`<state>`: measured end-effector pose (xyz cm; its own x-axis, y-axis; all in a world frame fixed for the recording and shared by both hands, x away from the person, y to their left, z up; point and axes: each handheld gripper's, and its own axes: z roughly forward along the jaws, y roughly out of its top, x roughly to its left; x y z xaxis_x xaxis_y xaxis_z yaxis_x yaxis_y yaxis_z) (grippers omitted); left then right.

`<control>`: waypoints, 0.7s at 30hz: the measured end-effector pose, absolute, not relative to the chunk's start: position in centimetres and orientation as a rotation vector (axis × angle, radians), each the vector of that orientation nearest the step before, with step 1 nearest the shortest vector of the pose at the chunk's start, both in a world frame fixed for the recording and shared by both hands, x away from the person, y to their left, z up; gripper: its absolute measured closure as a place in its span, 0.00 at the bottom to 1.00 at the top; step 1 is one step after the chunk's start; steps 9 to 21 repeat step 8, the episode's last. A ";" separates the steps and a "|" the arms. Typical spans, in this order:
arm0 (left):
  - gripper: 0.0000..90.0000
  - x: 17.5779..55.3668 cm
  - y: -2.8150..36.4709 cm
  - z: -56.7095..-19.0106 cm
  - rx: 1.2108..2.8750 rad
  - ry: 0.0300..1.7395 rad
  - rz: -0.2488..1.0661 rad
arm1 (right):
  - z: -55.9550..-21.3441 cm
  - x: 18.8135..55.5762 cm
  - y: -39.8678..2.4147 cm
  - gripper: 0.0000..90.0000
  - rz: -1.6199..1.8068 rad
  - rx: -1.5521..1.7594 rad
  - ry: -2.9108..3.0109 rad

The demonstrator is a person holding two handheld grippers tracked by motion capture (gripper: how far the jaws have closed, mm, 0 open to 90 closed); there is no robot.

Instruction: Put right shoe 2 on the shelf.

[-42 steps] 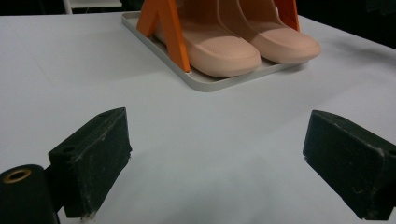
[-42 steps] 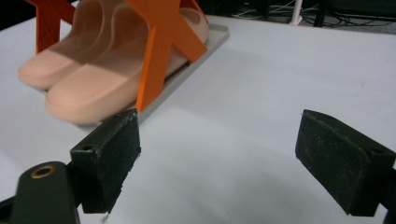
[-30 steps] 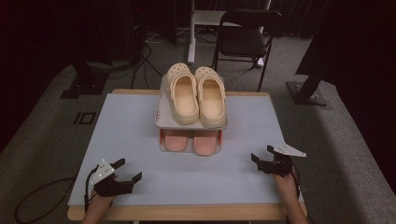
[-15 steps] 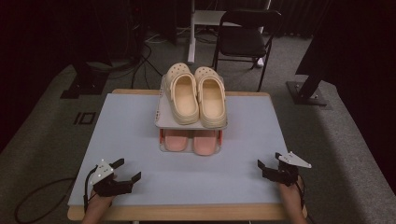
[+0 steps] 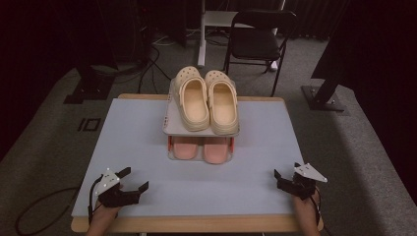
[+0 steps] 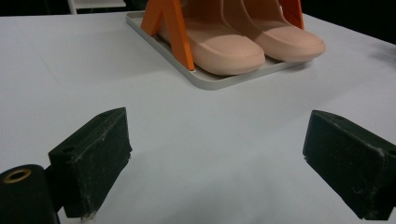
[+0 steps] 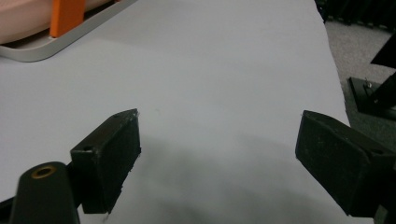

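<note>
Two grippers sat at near table edge: left gripper (image 5: 132, 187) unmoved, right gripper (image 5: 287, 181) pulled back by you. Jaws spread, empty. Pink slippers (image 5: 202, 149) on rack's (image 5: 171, 123) lower tray, untouched.

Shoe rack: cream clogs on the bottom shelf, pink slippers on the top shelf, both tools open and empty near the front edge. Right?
Not quite: the shelves are swapped. In the high view the cream clogs sit on the top shelf of the shoe rack and the pink slippers on the bottom shelf. The rest holds: left tool and right tool are open, empty, near the front edge.
</note>
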<state>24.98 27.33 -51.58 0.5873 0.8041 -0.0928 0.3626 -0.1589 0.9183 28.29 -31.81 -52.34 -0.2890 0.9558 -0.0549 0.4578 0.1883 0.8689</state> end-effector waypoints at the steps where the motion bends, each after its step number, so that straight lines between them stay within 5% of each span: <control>1: 0.08 25.0 27.3 -51.6 1.759 0.962 0.519 | -52.3 28.3 -31.8 0.15 1.020 1.334 1.838; 21: 0.08 25.0 27.2 -51.7 1.761 0.961 0.515 | -52.4 28.4 -31.6 0.15 0.985 1.338 1.845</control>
